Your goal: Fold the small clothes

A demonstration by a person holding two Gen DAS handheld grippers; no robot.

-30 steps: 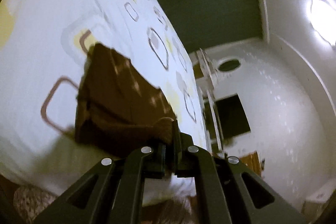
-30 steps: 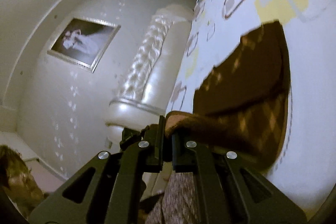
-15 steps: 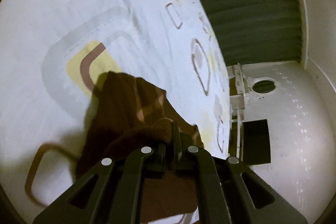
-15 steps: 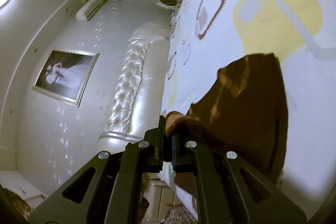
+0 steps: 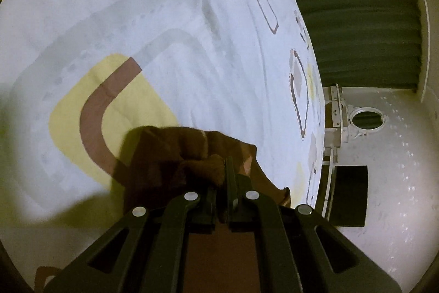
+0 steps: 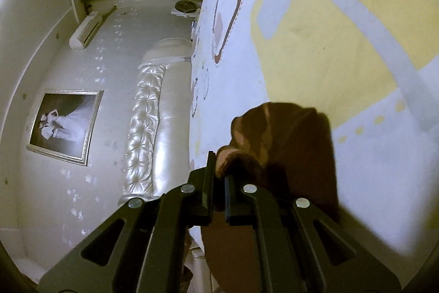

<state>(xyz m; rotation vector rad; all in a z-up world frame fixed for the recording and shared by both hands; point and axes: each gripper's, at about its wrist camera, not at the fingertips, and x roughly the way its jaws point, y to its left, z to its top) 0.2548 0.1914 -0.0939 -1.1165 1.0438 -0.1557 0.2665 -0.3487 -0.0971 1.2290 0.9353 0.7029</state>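
Observation:
A small brown garment with a pale diamond pattern (image 5: 164, 155) lies on a bed sheet (image 5: 164, 18) printed with yellow, grey and brown shapes. My left gripper (image 5: 222, 175) is shut on a bunched edge of the garment, low over the sheet. In the right wrist view the same garment (image 6: 296, 144) hangs folded under my right gripper (image 6: 218, 172), which is shut on another bunched edge. Most of the garment is hidden beneath the grippers.
A tufted white headboard (image 6: 145, 128) and a framed photo (image 6: 65, 125) stand on the wall beyond the bed's edge. Green curtains (image 5: 356, 13) and white furniture (image 5: 340, 122) lie past the sheet's far side.
Both grippers have carried the held edges forward across the sheet and lower. The garment has doubled over itself, so less of it shows in front of the fingers.

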